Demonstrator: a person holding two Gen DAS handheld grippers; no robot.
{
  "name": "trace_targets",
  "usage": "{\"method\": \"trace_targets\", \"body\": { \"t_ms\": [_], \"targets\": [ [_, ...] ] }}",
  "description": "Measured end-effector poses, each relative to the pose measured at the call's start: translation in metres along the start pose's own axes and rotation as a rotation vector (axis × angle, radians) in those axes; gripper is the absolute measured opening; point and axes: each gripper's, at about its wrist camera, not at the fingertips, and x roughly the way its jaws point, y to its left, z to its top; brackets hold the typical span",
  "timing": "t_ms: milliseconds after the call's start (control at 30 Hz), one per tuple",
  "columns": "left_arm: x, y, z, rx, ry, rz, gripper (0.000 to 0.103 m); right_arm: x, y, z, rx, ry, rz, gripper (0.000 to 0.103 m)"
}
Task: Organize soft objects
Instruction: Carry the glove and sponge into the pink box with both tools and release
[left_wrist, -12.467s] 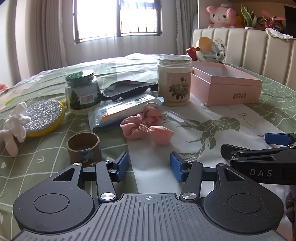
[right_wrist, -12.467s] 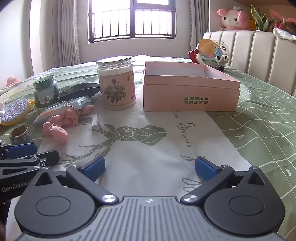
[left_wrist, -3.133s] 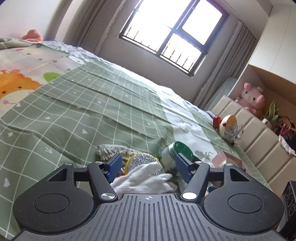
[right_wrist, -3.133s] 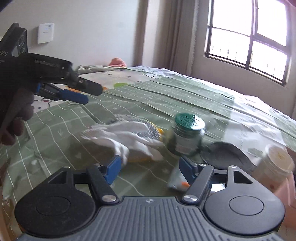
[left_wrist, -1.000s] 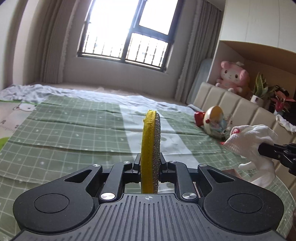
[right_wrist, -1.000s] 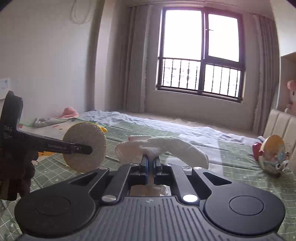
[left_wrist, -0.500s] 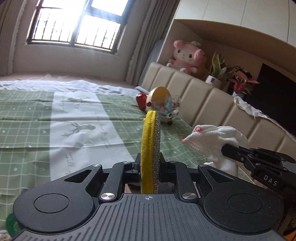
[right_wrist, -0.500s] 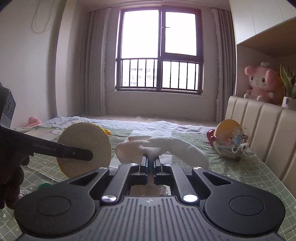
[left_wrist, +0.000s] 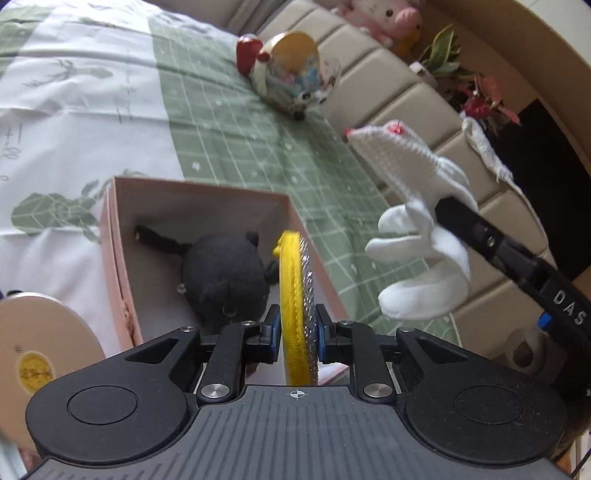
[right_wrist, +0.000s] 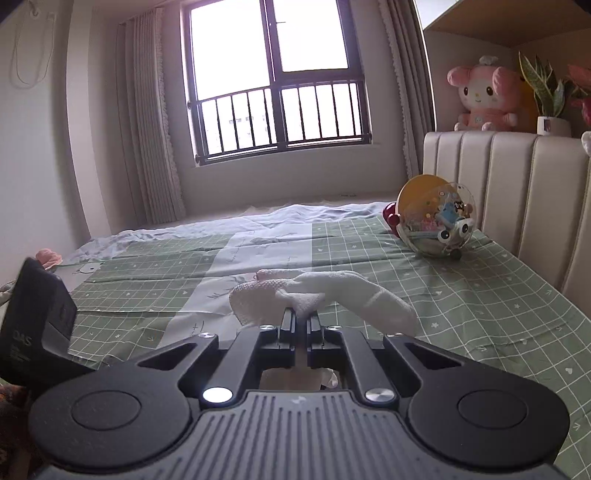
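My left gripper (left_wrist: 295, 332) is shut on a round yellow sponge with a silver glitter face (left_wrist: 295, 295), held on edge above the near side of the open pink box (left_wrist: 118, 236). A black plush toy (left_wrist: 225, 284) lies inside the box. My right gripper (right_wrist: 303, 325) is shut on a white knitted bunny (right_wrist: 317, 295); in the left wrist view the bunny (left_wrist: 417, 229) hangs in the air to the right of the box.
A jar with a tan lid (left_wrist: 40, 354) stands left of the box. A round toy case (left_wrist: 291, 70) lies on the green checked bedspread (left_wrist: 236, 125) by the padded headboard (right_wrist: 517, 192). A pink plush (right_wrist: 484, 96) and plants sit on the shelf above.
My left gripper has tilted downward with the sponge, so the pink box and black plush now show below it. The right gripper with the bunny stays beside it, a little lower.
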Motion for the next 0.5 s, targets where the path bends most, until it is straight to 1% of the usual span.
{"method": "trace_targets", "body": {
  "t_ms": [33,67,100,133,167,200,267,333,400,500],
  "targets": [
    [0.005,-0.003,-0.002,0.055,0.009,0.051,0.023,0.002,0.0,-0.003,0.003,0.012,-0.001,0.005],
    [0.007,-0.009,-0.005,0.134,0.003,0.128,0.023,0.002,0.001,-0.007,0.002,0.021,-0.001,0.005],
    [0.006,-0.017,-0.008,0.217,-0.017,0.214,0.03,0.003,0.001,-0.009,-0.004,0.028,-0.004,0.005],
    [0.004,-0.022,-0.009,0.268,-0.049,0.273,0.037,0.005,0.0,-0.011,-0.01,0.034,-0.007,0.005],
    [-0.001,-0.024,-0.009,0.282,-0.087,0.3,0.036,0.008,0.001,-0.013,-0.011,0.043,-0.007,0.005],
    [-0.01,-0.023,-0.006,0.263,-0.136,0.293,0.036,0.01,0.001,-0.016,-0.007,0.055,-0.003,0.005],
    [-0.032,-0.016,-0.001,0.191,-0.216,0.249,0.036,0.017,0.003,-0.022,0.008,0.089,0.021,0.005],
    [-0.055,-0.009,0.0,0.152,-0.284,0.239,0.036,0.027,0.008,-0.032,0.03,0.135,0.054,0.005],
    [-0.074,-0.004,-0.004,0.138,-0.326,0.246,0.036,0.04,0.015,-0.044,0.063,0.196,0.103,0.005],
    [-0.095,-0.005,-0.012,0.124,-0.351,0.224,0.036,0.068,0.031,-0.065,0.117,0.308,0.167,0.005]
  ]
}}
